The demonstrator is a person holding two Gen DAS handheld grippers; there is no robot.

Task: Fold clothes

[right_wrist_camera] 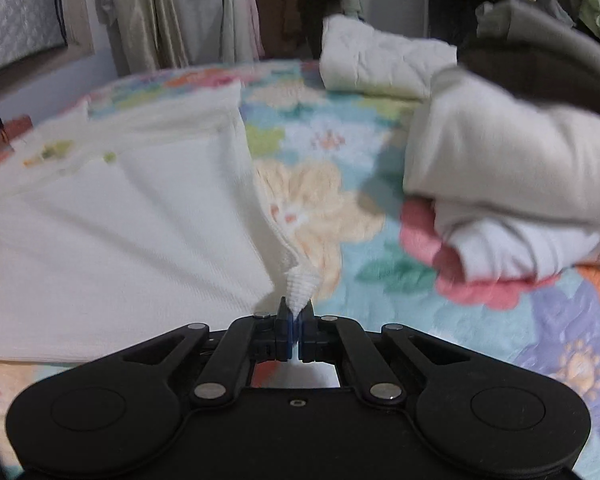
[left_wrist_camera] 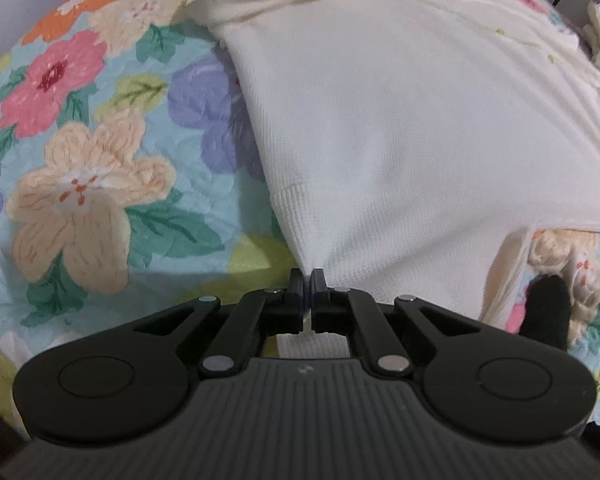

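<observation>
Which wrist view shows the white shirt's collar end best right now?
Left wrist view: the white shirt stretches away from the left gripper up to its collar. The right wrist view is blurred, showing mainly the corner pinched in the right gripper.

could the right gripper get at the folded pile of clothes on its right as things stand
Probably not yet: the right gripper is shut on a corner of the white garment. Bare bedspread lies before the folded pile.

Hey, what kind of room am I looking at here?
Most likely a bedroom. A floral quilted bedspread covers the surface where a white knit top is spread, clothes hang along the far wall, and folded laundry sits on the bed.
</observation>
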